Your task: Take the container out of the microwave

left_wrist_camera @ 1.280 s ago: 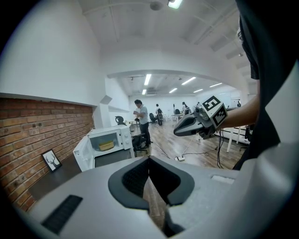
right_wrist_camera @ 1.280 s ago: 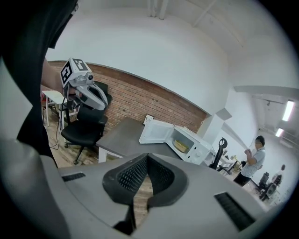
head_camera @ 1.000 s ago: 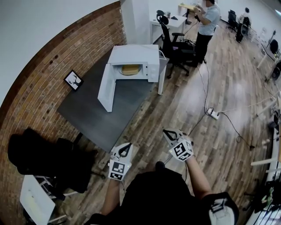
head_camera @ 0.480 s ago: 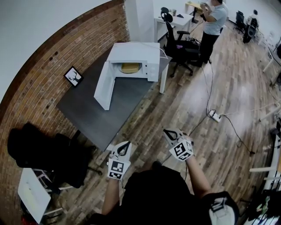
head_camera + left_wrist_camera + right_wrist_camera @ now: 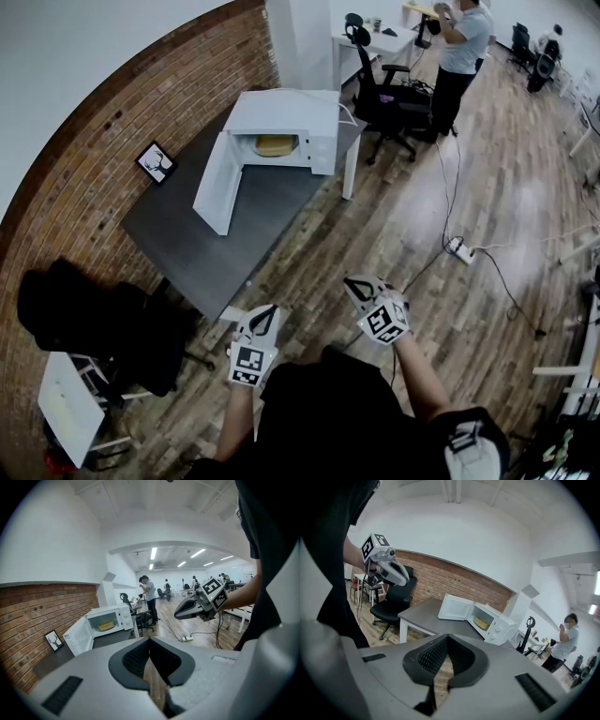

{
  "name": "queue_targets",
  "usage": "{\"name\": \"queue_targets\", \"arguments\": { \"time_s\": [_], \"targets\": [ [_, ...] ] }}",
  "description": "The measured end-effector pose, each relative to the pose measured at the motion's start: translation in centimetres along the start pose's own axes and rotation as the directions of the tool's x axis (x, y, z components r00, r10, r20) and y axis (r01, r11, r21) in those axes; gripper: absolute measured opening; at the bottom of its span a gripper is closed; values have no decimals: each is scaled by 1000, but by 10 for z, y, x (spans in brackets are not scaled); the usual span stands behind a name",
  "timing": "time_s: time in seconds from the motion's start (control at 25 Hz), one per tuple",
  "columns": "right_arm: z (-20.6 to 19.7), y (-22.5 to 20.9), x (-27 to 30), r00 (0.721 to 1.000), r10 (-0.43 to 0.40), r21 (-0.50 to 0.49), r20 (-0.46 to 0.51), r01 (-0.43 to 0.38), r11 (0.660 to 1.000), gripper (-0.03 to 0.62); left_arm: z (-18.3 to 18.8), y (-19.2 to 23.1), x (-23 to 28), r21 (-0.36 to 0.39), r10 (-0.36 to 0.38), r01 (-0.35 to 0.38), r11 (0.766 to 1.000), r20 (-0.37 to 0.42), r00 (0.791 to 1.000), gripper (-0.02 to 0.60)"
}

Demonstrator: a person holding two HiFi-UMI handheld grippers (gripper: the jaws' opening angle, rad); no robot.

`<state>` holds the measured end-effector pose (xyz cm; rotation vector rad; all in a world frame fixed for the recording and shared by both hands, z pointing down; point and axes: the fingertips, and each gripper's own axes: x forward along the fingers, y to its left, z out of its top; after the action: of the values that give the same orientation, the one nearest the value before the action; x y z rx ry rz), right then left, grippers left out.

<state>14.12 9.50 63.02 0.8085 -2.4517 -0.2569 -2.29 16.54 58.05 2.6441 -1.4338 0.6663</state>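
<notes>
Head view, near first: left gripper (image 5: 266, 317) and right gripper (image 5: 357, 285) held low by the body, both with jaws pressed together on nothing. Ahead of the tips, past wood floor (image 5: 394, 225), a grey table (image 5: 239, 234). Further ahead, white microwave (image 5: 286, 114), door (image 5: 214, 183) wide open. Inside, far ahead, yellow container (image 5: 275, 144), not yet touched. Likely the walk-up step. Next: step close, spread jaws, reach in, pinch the rim.

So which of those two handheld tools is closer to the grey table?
Left. The left tool is just off the near corner of the table; the right tool is farther out to the right, over the wooden floor.
</notes>
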Motion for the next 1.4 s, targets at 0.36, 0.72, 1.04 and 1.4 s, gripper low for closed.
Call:
{"name": "queue_targets", "arguments": {
  "time_s": [0.36, 0.72, 1.04, 1.4],
  "targets": [
    [-10, -15, -12, 1000, 9, -3, 21, -9, 1000, 0, 16, -21, 15, 41, -3, 3, 999, -6, 1000, 2],
    [-10, -16, -15, 999, 15, -7, 42, -15, 1000, 0, 19, -28, 18, 58, -6, 8, 998, -27, 1000, 2],
    [-8, -15, -6, 999, 15, 12, 39, -15, 1000, 0, 13, -19, 16, 31, 4, -2, 1000, -48, 999, 3],
    [-13, -24, 6, 1000, -10, 29, 27, 9, 1000, 0, 17, -5, 33, 59, -20, 22, 998, -28, 999, 3]
  ]
}}
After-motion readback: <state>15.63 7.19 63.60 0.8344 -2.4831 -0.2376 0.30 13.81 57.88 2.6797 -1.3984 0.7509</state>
